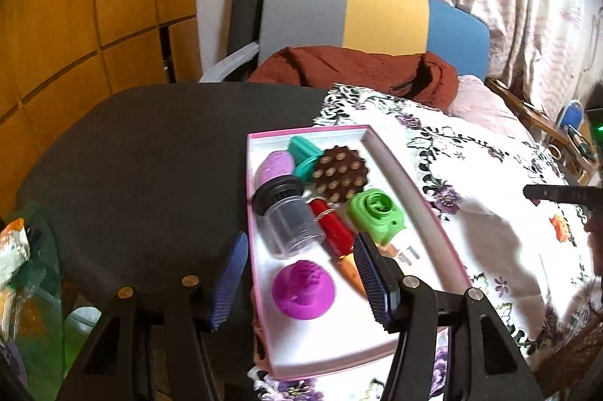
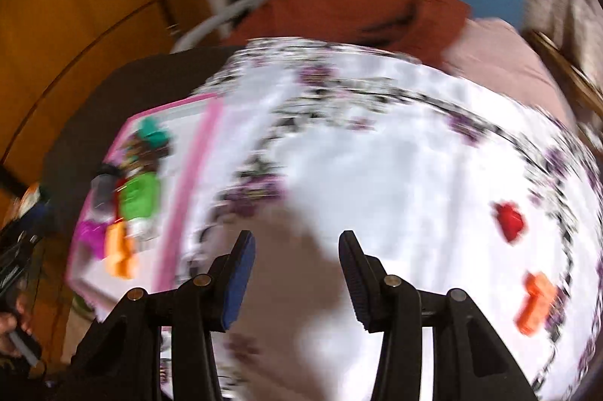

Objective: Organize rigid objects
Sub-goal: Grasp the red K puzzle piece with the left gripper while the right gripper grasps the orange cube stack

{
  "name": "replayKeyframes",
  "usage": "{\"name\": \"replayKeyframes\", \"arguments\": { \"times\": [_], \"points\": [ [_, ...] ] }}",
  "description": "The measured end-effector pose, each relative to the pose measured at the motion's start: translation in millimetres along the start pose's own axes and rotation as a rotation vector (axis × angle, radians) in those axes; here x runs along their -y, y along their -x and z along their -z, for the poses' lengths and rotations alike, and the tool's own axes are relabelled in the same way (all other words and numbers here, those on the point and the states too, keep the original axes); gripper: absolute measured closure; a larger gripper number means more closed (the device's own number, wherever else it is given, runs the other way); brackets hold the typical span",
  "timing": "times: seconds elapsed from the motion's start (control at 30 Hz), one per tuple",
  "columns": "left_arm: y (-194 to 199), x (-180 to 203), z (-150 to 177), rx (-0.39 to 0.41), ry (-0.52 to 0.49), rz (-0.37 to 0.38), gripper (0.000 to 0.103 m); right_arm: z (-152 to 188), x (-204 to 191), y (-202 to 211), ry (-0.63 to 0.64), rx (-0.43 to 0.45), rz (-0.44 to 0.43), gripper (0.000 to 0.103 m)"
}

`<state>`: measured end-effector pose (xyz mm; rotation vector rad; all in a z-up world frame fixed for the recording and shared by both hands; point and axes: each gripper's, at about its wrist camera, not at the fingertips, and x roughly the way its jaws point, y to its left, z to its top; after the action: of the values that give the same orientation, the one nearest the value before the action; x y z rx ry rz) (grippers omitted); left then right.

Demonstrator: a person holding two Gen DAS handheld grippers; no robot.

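- Floral tablecloth [image 2: 377, 175] over a dark table, striped chair behind.
- We see the pink-rimmed box [image 1: 395, 167] at nine o'clock from our right gripper [image 2: 297, 273], already holding several toys.
- Left out: a red piece [image 2: 509, 221] and an orange piece [image 2: 537, 303] at three o'clock.
- Right gripper and left gripper [image 1: 301, 276] both stand apart, holding nothing.
- No writing is readable.
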<state>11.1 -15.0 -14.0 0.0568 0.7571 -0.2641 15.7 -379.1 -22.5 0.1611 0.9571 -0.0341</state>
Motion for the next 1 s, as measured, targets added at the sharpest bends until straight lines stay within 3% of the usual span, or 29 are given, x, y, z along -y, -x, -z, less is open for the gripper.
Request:
{"name": "replayKeyframes", "arguments": {
  "times": [0.33,0.53,0.73,1.0],
  "points": [
    [-2.1,47.6,-18.6,0.020,-0.101,0.071,0.044,3.2,143.6,39.2,-0.367,0.107,0.232,0.056],
    [-7.0,84.4,-30.2,0.011,-0.142,0.152,0.044,28.7,207.0,51.0,-0.617,0.214,0.360,0.056],
    [-22.0,129.4,-39.4,-0.038,-0.183,0.266,0.043,53.9,244.1,50.7,-0.829,0.227,0.343,0.056],
    [-58.7,220.4,-45.2,-0.132,-0.308,0.412,0.042,63.6,252.6,47.8,-0.897,0.208,0.321,0.056]
  ]
}}
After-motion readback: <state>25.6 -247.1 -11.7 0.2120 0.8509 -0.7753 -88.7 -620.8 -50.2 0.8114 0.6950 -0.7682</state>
